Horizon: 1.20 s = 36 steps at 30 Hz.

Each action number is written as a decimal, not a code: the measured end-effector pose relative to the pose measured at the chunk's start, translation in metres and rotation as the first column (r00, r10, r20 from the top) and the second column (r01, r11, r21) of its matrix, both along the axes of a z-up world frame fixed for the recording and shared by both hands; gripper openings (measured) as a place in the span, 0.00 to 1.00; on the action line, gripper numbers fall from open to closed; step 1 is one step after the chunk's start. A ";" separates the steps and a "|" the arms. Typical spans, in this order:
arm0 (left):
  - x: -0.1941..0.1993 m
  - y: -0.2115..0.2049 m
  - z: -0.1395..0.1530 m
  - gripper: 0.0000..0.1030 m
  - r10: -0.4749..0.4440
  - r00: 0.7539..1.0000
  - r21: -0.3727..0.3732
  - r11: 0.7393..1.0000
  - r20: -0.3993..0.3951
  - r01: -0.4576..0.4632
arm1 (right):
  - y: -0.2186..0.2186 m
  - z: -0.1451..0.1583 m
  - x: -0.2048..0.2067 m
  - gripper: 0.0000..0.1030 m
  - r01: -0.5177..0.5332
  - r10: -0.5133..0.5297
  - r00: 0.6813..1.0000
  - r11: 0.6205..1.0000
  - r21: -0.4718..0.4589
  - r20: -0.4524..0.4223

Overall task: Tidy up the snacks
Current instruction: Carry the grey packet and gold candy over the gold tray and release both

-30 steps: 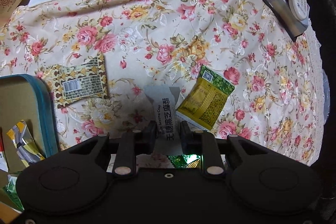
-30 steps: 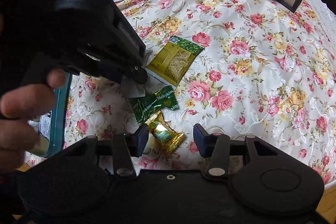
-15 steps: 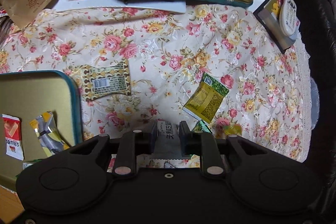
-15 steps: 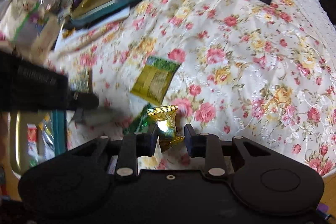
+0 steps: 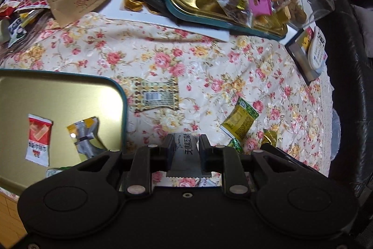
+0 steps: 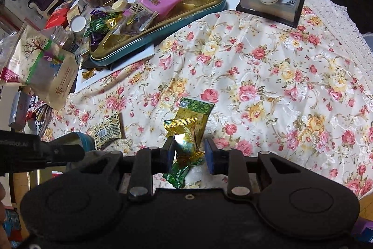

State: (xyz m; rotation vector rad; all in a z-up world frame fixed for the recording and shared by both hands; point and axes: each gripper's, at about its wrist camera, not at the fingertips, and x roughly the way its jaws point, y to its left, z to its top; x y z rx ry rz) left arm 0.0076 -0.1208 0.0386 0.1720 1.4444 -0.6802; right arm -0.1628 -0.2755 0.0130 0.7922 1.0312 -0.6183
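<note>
Since a second ago both packets have left the cloth. The white sesame packet (image 5: 185, 151) hangs clamped in the left claw (image 5: 185, 148), near the gold tin (image 5: 123, 106). The gold candy (image 6: 186, 141) sits between the right claw's (image 6: 189, 152) jaws; whether it is pinched, I cannot tell. Both look light, crinkly and slippery, best pinched mid-body.

On the floral tablecloth (image 5: 144, 48), a teal-rimmed gold tin tray (image 5: 70, 95) lies near left, two wrapped snacks inside; a patterned snack packet (image 5: 155, 97) just right of it; a candy-filled teal tray (image 5: 223, 20) far behind.
</note>
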 end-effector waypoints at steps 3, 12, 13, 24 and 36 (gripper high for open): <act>0.010 0.016 0.008 0.28 0.044 0.999 -0.003 0.999 0.032 -0.043 | 0.010 0.002 0.010 0.28 -0.023 0.023 1.000 1.000 -0.003 0.005; 0.037 0.068 0.027 0.28 0.166 0.978 -0.001 0.986 0.128 -0.167 | 0.059 0.020 0.049 0.28 -0.139 0.140 0.989 0.990 -0.015 0.057; 0.039 0.074 0.029 0.28 0.179 0.974 0.000 0.983 0.140 -0.181 | 0.066 0.022 0.054 0.28 -0.155 0.156 0.986 0.988 -0.017 0.064; 0.069 0.141 0.026 0.28 0.319 0.934 0.021 0.945 0.161 -0.327 | 0.132 0.035 0.111 0.28 -0.296 0.297 0.948 0.955 -0.020 0.117; 0.088 0.179 0.015 0.28 0.348 0.936 -0.010 0.937 0.051 -0.348 | 0.175 0.029 0.136 0.28 -0.384 0.383 0.918 0.923 -0.013 0.098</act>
